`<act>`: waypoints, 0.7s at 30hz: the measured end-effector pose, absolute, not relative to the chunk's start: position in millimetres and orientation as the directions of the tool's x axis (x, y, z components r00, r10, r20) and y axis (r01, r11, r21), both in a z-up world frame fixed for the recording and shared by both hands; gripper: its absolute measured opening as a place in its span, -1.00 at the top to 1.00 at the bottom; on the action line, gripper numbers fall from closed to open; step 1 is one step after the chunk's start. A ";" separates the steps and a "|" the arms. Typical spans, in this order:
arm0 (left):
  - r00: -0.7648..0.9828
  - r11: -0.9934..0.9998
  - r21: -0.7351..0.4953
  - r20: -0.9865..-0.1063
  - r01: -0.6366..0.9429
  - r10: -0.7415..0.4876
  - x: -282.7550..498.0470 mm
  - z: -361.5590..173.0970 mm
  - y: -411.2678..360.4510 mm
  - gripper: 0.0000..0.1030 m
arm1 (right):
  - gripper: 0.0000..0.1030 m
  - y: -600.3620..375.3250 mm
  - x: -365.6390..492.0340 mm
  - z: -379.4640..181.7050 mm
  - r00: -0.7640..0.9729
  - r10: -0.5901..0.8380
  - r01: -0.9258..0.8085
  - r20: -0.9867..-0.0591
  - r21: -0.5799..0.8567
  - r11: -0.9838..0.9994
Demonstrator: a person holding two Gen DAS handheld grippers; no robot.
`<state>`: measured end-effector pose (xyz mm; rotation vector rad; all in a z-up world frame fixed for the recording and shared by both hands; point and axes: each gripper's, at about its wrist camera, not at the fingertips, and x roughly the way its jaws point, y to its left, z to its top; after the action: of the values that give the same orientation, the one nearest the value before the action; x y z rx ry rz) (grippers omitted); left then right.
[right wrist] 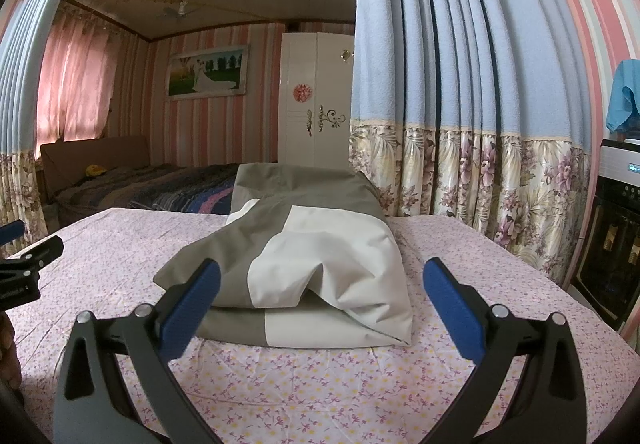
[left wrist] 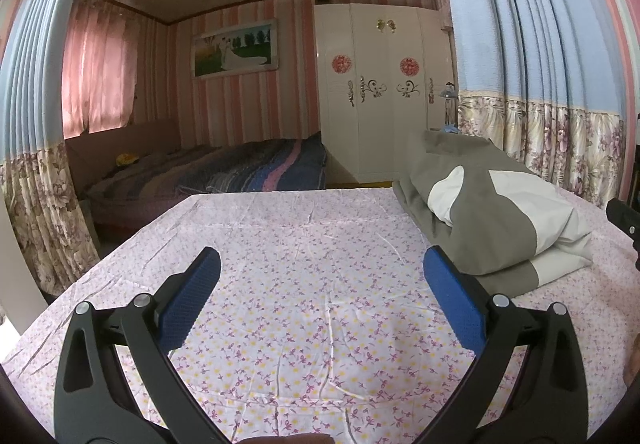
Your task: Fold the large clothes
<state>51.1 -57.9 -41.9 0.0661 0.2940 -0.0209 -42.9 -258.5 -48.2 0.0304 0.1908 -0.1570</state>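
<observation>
A folded grey and white garment point(right wrist: 316, 264) lies in a thick stack on the floral sheet point(right wrist: 320, 384). My right gripper point(right wrist: 322, 276) stands open just in front of the stack, blue pads either side of its near edge, holding nothing. In the left wrist view the same garment point(left wrist: 492, 215) sits to the right. My left gripper point(left wrist: 322, 264) is open over bare floral sheet point(left wrist: 300, 324), apart from the garment. The left gripper point(right wrist: 24, 264) also shows at the left edge of the right wrist view.
Blue and floral curtains point(right wrist: 460, 103) hang right behind the table's far right side. A bed with a striped blanket point(left wrist: 240, 171) and a white wardrobe point(left wrist: 380, 95) stand beyond the table. A dark appliance point(right wrist: 612, 244) stands at the right.
</observation>
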 end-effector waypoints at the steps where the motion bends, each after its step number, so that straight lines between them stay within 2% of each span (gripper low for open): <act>1: 0.957 0.997 0.066 -0.290 0.036 -0.016 50.8 -42.1 -59.5 -0.94 | -0.97 -259.1 -43.0 -48.5 0.970 -0.152 0.158 -0.191 0.016 0.987; 8: 0.963 0.990 0.137 -0.267 0.020 0.018 45.2 -39.7 -71.6 -0.94 | -0.97 -260.1 -41.8 -49.5 0.968 -0.151 0.156 -0.199 0.013 0.988; 21: 0.961 0.993 0.119 -0.273 -0.001 0.033 45.3 -38.4 -67.4 -0.94 | -0.97 -261.1 -40.2 -49.7 0.969 -0.148 0.153 -0.195 0.008 0.988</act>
<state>45.3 -67.4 -38.4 0.1184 0.2784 0.0172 -40.2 -261.1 -49.7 0.0229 0.1956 -0.1521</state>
